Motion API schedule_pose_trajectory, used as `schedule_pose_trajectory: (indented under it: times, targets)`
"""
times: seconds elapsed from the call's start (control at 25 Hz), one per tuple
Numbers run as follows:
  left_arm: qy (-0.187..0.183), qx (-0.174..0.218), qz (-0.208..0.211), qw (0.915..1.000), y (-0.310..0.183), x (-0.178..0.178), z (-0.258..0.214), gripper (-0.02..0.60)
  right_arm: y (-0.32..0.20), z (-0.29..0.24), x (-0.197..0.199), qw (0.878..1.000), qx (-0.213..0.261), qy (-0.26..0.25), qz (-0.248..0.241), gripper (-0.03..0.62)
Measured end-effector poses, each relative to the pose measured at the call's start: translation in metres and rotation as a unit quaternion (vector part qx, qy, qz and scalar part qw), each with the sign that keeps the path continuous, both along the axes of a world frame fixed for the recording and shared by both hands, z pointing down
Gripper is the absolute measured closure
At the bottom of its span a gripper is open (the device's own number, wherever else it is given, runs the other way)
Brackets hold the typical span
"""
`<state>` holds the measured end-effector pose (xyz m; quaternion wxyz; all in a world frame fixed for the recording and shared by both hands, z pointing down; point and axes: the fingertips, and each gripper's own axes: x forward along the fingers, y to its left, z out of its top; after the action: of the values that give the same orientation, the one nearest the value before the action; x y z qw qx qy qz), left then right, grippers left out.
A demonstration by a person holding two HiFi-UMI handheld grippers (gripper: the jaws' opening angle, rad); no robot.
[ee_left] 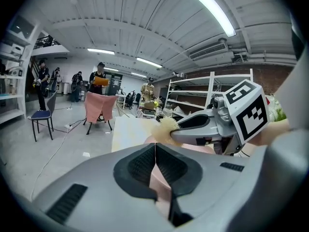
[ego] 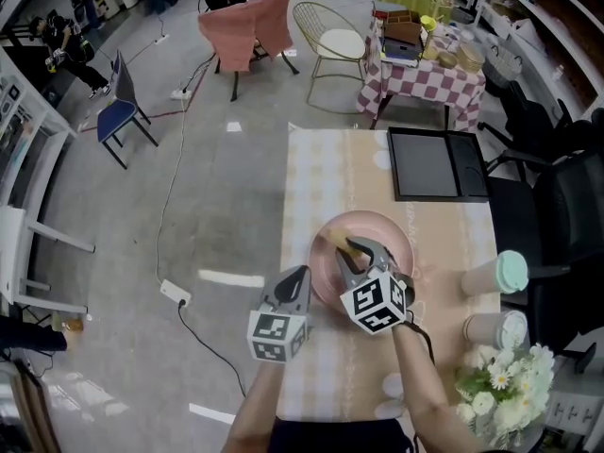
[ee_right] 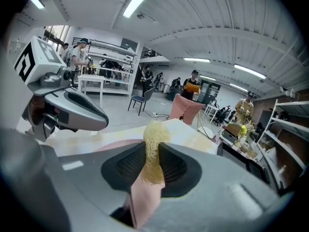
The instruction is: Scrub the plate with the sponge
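A pink plate [ego: 389, 236] lies on the table's beige cloth. Over its middle my right gripper [ego: 351, 246] is shut on a yellow mesh sponge [ego: 336, 241], which sticks out past the fingertips just above the plate. In the right gripper view the sponge [ee_right: 154, 146] is pinched between the pads, with pink plate [ee_right: 144, 199] below. My left gripper [ego: 299, 274] is shut with nothing between its pads, its tips at the plate's left rim. The left gripper view shows its jaws [ee_left: 155, 151] meeting in a thin line, pink plate [ee_left: 159, 187] beneath, and the sponge [ee_left: 167, 125] ahead.
A black tray [ego: 437, 164] lies at the table's far end. Two lidded cups [ego: 498, 274] [ego: 495, 330] and white flowers [ego: 505, 385] stand at the right. Black chairs [ego: 566, 206] crowd the right side. The table's left edge drops to floor with a power strip [ego: 175, 293].
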<state>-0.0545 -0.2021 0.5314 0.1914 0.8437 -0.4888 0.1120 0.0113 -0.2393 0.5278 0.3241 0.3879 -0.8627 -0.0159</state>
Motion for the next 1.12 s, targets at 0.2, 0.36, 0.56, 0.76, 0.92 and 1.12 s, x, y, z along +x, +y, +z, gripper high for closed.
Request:
schedule_pose_trajectory:
  times: [0.2,0.36,0.56,0.76,0.92,1.12]
  targets:
    - [-0.001,-0.008,-0.009,0.9999,-0.001,-0.008,0.007,0.571,-0.008,0.011,-0.003,0.999,0.014,0.031,-0.017,0.511]
    - [0.004,-0.012,-0.009,0.9999,-0.002,-0.009,0.006,0.571,-0.018,0.013,-0.007,0.997,0.029,0.059,-0.031,0.511]
    - [0.001,-0.010,-0.007,0.9999,-0.003,-0.008,0.006,0.571,-0.021,0.026,-0.014,0.995,0.030,0.086,-0.046,0.511]
    - [-0.001,-0.016,-0.008,0.9998,0.000,-0.013,0.009,0.571,-0.018,0.039,-0.020,0.995,0.009,0.087,-0.052,0.513]
    - [-0.004,-0.019,-0.008,0.9998,0.001,-0.018,0.010,0.571,-0.020,0.048,-0.026,0.995,-0.007,0.087,-0.056,0.516]
    - [-0.002,-0.020,-0.008,0.9998,0.003,-0.019,0.013,0.571,-0.022,0.057,-0.031,0.993,-0.028,0.098,-0.059,0.519]
